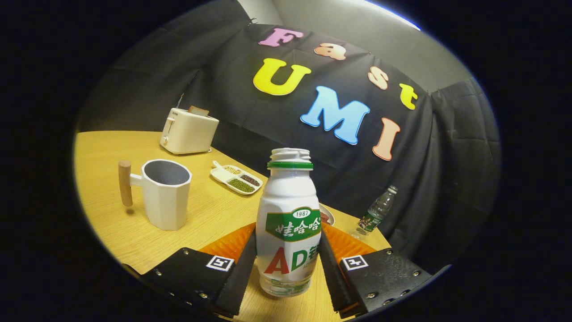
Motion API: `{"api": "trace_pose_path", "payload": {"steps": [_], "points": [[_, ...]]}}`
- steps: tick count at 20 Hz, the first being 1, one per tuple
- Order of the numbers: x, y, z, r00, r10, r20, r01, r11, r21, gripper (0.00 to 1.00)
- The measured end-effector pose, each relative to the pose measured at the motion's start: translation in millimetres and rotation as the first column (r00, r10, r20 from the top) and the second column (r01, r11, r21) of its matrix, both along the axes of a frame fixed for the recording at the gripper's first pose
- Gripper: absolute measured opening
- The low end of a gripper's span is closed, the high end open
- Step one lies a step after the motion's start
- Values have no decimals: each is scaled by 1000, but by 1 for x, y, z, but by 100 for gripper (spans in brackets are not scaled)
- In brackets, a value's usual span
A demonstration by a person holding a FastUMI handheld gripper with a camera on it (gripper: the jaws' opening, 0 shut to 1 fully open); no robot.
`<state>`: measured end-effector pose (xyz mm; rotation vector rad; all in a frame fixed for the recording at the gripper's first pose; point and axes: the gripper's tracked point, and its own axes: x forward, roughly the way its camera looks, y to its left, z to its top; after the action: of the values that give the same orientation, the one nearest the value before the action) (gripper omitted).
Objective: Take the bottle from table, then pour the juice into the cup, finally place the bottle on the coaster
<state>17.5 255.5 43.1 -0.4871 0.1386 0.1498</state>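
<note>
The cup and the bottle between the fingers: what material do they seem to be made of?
Cup: probably glazed ceramic, matte white faceted walls, speckled grey inside; its handle looks wooden. Bottle: likely plastic, smooth glossy white body with a clear base. The gripper fingers press on its sides.

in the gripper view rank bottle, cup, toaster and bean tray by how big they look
1. Bottle, between the gripper fingers, which press its sides; nearness inflates it.
2. Cup.
3. Toaster, close to the cup's look and farther off, so that order is unsure.
4. Bean tray, smallest.
</note>
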Motion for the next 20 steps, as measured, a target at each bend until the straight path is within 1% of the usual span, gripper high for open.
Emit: {"api": "trace_pose_path", "payload": {"steps": [1, 2, 8, 14, 20], "points": [[1, 1, 1, 1000, 8, 2, -8, 1000, -13, 73], [1, 4, -1, 1000, 19, 1, -19, 999, -27, 71], [6, 11, 5, 998, 61, 9, -58, 985, -164, 71], [10, 18, 14, 995, 96, 34, -81, 946, -315, 71], [5, 29, 15, 991, 123, 58, -89, 910, -405, 71]]}}
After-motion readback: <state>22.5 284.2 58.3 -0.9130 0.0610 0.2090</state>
